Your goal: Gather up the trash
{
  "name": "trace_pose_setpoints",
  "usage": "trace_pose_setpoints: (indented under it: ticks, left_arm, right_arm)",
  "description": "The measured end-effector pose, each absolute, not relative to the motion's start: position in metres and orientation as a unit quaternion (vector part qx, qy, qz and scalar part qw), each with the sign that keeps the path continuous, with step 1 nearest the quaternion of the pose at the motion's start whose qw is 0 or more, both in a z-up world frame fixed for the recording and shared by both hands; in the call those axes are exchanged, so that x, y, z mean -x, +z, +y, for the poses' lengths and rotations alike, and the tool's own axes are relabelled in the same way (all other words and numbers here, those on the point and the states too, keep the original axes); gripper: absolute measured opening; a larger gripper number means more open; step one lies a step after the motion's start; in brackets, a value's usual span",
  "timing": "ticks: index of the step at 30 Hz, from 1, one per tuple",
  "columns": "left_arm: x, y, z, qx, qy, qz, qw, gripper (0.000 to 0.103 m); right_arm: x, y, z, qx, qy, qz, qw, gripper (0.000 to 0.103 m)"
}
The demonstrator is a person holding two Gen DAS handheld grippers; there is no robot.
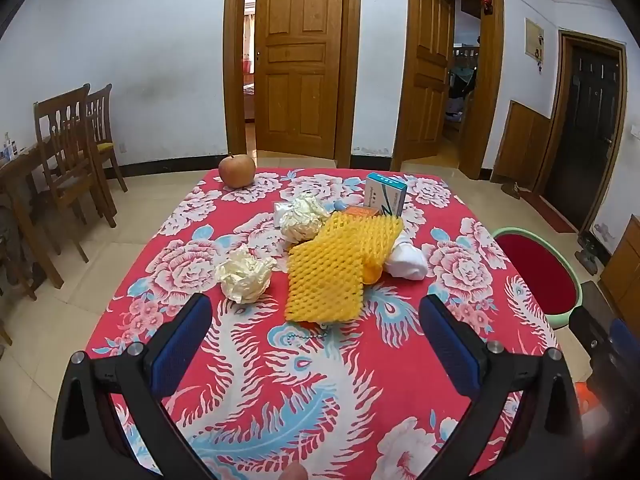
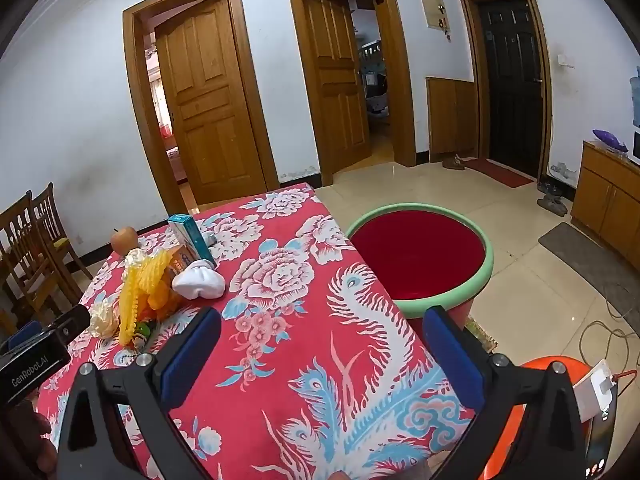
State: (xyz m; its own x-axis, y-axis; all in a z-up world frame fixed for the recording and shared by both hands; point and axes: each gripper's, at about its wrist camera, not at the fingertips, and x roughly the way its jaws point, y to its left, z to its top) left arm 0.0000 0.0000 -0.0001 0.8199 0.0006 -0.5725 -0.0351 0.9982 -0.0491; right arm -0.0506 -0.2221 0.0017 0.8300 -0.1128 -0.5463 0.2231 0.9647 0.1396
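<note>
Nothing is held yet: the left gripper [image 1: 316, 320] and the right gripper [image 2: 322, 334] are both spread wide and empty above the near edge of the table [image 1: 400, 380]. The trash, two crumpled paper balls [image 1: 245, 276], a yellow foam net [image 1: 336, 268] and a white wad [image 1: 406, 260], is heaped at the table's middle. The approach is judged the step in hand; next, a piece must be pinched and carried to the red basin [image 2: 420, 256] beside the table's right edge.

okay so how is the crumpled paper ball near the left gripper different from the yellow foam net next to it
The crumpled paper ball is cream and rounded; the yellow foam net is bright yellow, flatter and clearly larger. The ball sits alone; the net leans on other items. Both lie ungripped on the floral tablecloth.
</note>
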Motion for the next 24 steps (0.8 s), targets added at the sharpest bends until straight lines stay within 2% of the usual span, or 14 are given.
trace_pose_setpoints:
  ticks: [24]
  left_arm:
    - [0.0002, -0.0001, 0.0075, 0.04, 0.019, 0.304, 0.952, 0.102]
  right_arm:
    - [0.054, 0.0078, -0.2177, -0.093, -0.086, 0.274, 0.953, 0.103]
